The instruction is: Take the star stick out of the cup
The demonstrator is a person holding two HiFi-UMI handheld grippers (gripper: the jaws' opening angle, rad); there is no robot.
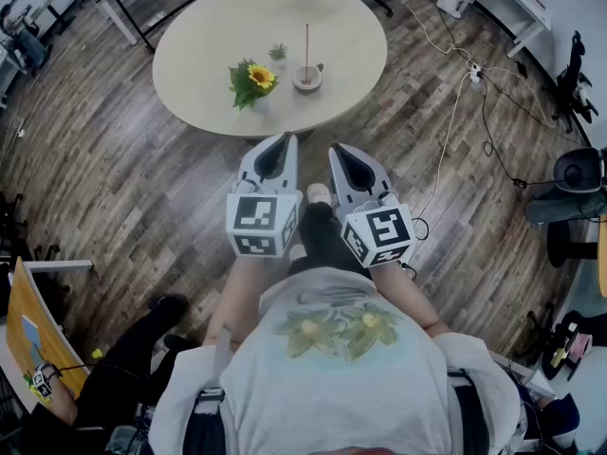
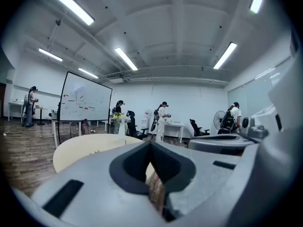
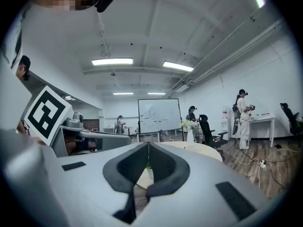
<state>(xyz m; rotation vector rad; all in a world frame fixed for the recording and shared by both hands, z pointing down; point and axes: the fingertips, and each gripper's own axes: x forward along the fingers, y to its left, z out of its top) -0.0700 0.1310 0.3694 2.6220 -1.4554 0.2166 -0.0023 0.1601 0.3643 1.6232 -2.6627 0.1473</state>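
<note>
Ahead of both grippers stands a round beige table (image 1: pixel 209 45) on a dark wood-plank floor (image 1: pixel 114 188). On the table, beyond the left gripper (image 1: pixel 275 146), sits a bunch of sunflowers with green leaves (image 1: pixel 252 81), and a small green plant (image 1: pixel 278 52) is just behind it. The thin red star stick (image 1: pixel 306 41) stands upright in a pale shallow cup (image 1: pixel 307 78). The cup is straight ahead between the two grippers and well apart from the right gripper (image 1: pixel 343 152). Floor and the table's near edge lie between them. Both grippers have their jaws pressed together, pinching nothing. There are two grippers, one stick, one cup, one sunflower bunch and one plant.
</note>
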